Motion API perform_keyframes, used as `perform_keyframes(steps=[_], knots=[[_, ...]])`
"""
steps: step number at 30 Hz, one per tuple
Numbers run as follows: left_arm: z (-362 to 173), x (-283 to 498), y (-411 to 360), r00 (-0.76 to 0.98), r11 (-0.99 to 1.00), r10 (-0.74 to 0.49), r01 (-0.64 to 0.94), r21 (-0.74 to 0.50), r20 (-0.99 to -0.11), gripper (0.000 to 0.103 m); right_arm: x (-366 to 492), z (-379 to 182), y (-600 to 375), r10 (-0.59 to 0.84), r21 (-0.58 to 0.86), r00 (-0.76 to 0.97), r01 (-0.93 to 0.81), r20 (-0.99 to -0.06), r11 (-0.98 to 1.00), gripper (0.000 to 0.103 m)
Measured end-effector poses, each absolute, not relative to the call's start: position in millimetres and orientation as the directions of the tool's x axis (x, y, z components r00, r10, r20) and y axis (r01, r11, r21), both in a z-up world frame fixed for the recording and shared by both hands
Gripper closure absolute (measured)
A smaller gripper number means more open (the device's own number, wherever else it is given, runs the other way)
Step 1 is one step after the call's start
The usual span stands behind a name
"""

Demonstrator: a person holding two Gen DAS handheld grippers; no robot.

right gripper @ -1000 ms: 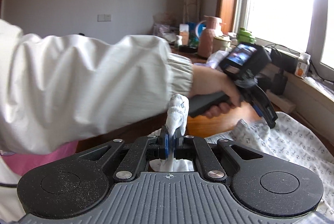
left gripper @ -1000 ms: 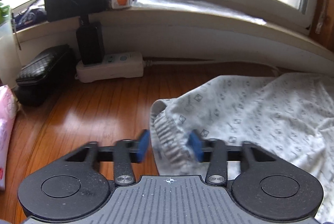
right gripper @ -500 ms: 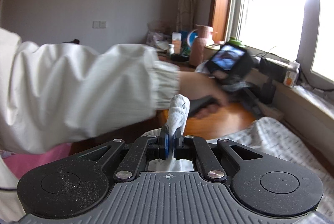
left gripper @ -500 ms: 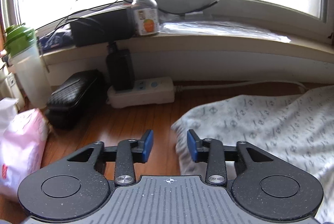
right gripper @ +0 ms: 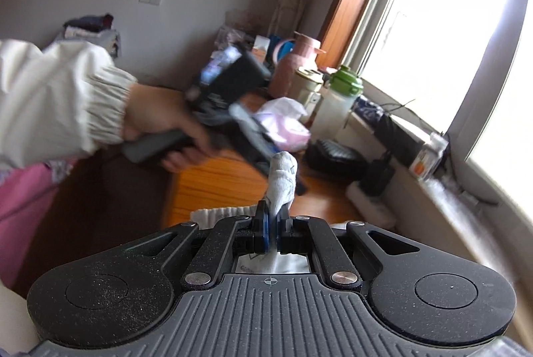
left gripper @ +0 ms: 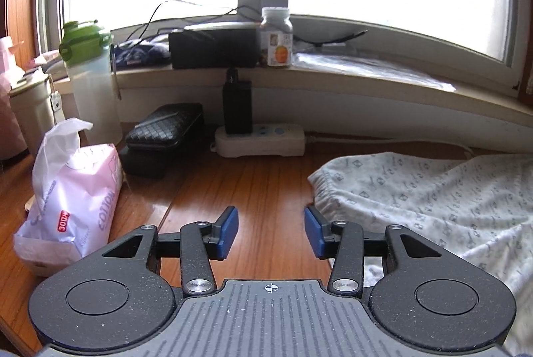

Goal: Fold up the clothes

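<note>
A white garment with a small grey print (left gripper: 433, 193) lies on the wooden table at the right of the left wrist view, its gathered edge facing left. My left gripper (left gripper: 271, 235) is open and empty above bare wood, just left of that edge. My right gripper (right gripper: 271, 230) is shut on a bunched corner of the same white garment (right gripper: 283, 177), which sticks up between the blue pads. In the right wrist view the left gripper (right gripper: 253, 140) is blurred, held by a hand in a white sleeve.
A pink tissue pack (left gripper: 73, 203), a black woven case (left gripper: 163, 127), a white power strip (left gripper: 263, 144) with a black adapter, and a green-lidded bottle (left gripper: 90, 77) stand along the back left. A pill jar (left gripper: 276, 37) sits on the windowsill.
My left gripper has let go of the garment's edge, opened wider and pulled back and left, off the cloth. My right gripper stays shut on the cloth and has tilted.
</note>
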State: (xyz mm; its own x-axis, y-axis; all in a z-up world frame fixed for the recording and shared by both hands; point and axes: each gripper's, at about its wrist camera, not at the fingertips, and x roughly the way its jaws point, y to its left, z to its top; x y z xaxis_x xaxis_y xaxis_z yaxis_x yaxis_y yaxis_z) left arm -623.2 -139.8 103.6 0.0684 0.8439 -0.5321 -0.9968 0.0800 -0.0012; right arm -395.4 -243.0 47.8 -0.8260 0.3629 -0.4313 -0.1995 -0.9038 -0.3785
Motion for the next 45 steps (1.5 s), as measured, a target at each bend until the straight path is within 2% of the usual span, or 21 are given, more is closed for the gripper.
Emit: perform_keyframes(steps=[4,8,10,14,18,20,22,24,34,45], knots=[[106,-618,-153,0.077,0.095,0.855,-0.995,0.009,-0.513,0.053,-412,49,-215,0.417,-0.506,-0.794,-0.163,-0.442,-0.847,0.098],[105,-615,-161,0.121,0.115,0.856,-0.992,-0.043,-0.503,0.053,-431,48,-182,0.475,-0.607,-0.763,-0.138,-0.439,-0.783,0.098],[103,-615,-162,0.141,0.124,0.852,-0.99,-0.066,-0.505,0.05,-441,44,-164,0.504,-0.654,-0.748,-0.126,-0.431,-0.746,0.098],[100,-616,-159,0.173,0.133,0.842,-0.984,-0.114,-0.512,0.047,-463,33,-126,0.512,-0.681,-0.738,-0.098,-0.439,-0.725,0.098],[92,-611,-153,0.197,0.144,0.825,-0.98,-0.139,-0.53,0.044,-485,12,-93,0.512,-0.654,-0.72,-0.108,-0.468,-0.749,0.097],[86,-605,-151,0.207,0.15,0.816,-0.978,-0.148,-0.54,0.044,-493,1,-81,0.529,-0.629,-0.695,-0.141,-0.487,-0.765,0.089],[79,-599,-150,0.215,0.158,0.808,-0.976,-0.15,-0.549,0.044,-489,-5,-74,0.541,-0.595,-0.682,-0.191,-0.492,-0.781,0.069],[73,-592,-148,0.221,0.165,0.799,-0.975,-0.15,-0.559,0.044,-478,-4,-69,0.533,-0.543,-0.683,-0.233,-0.499,-0.807,0.065],[50,-572,-148,0.198,0.172,0.787,-0.98,-0.101,-0.585,0.044,-385,5,-75,0.465,-0.242,-0.652,-0.406,-0.599,-0.881,0.064],[46,-574,-152,0.199,0.179,0.79,-0.98,-0.093,-0.58,0.044,-284,6,-142,0.479,-0.191,-0.622,-0.472,-0.62,-0.861,0.065]])
